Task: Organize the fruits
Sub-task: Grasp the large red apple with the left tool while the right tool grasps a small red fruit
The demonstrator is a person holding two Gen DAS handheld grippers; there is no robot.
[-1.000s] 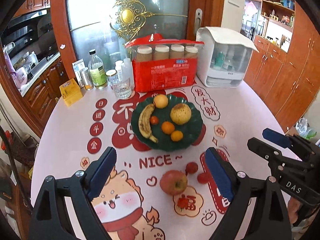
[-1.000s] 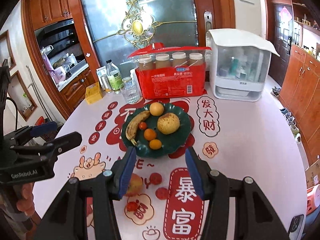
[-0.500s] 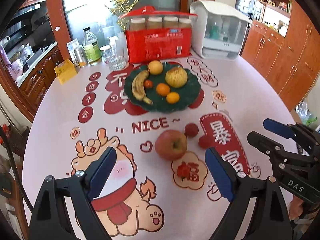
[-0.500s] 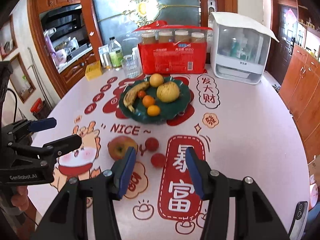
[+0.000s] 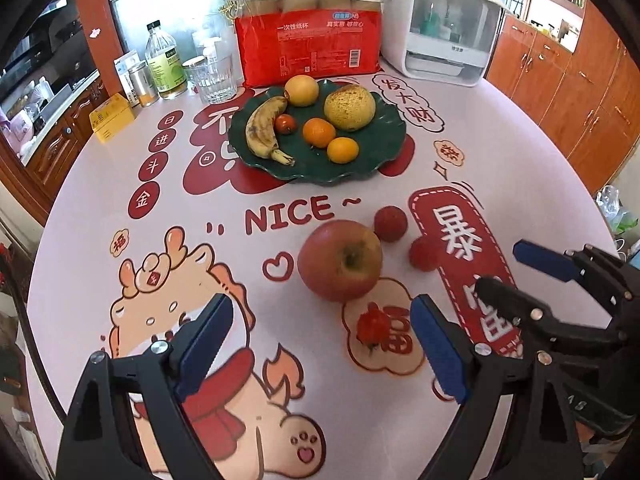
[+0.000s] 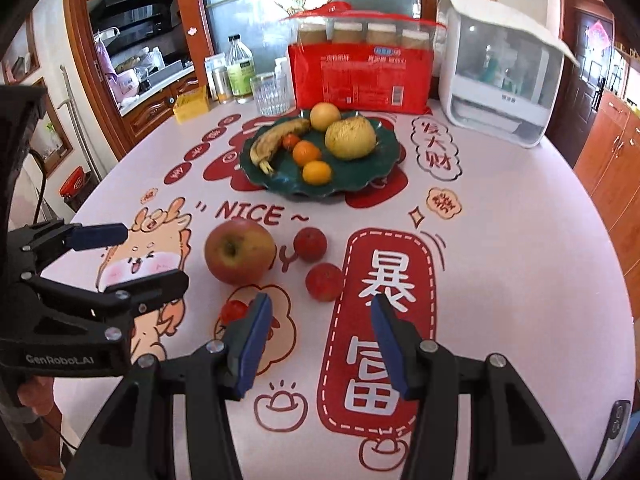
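A red apple (image 5: 340,260) lies on the printed tablecloth, with two small red fruits (image 5: 391,223) (image 5: 424,254) to its right and a strawberry (image 5: 372,330) in front. A dark green plate (image 5: 384,148) behind holds a banana (image 5: 262,130), a pear, a yellow fruit, two oranges and a small tomato. My left gripper (image 5: 320,344) is open and empty, just short of the apple. My right gripper (image 6: 318,344) is open and empty, just short of the nearer small red fruit (image 6: 324,282); the apple (image 6: 239,251) is to its left.
A red pack of paper cups (image 5: 308,46), a white cabinet box (image 5: 444,28), a glass (image 5: 212,78), bottles (image 5: 164,60) and a yellow box (image 5: 112,118) stand along the table's far edge. Wooden cupboards are at right.
Both grippers have moved forward and lower toward the loose fruits; the apple and small red fruits now look larger and closer. Both jaws stayed open.
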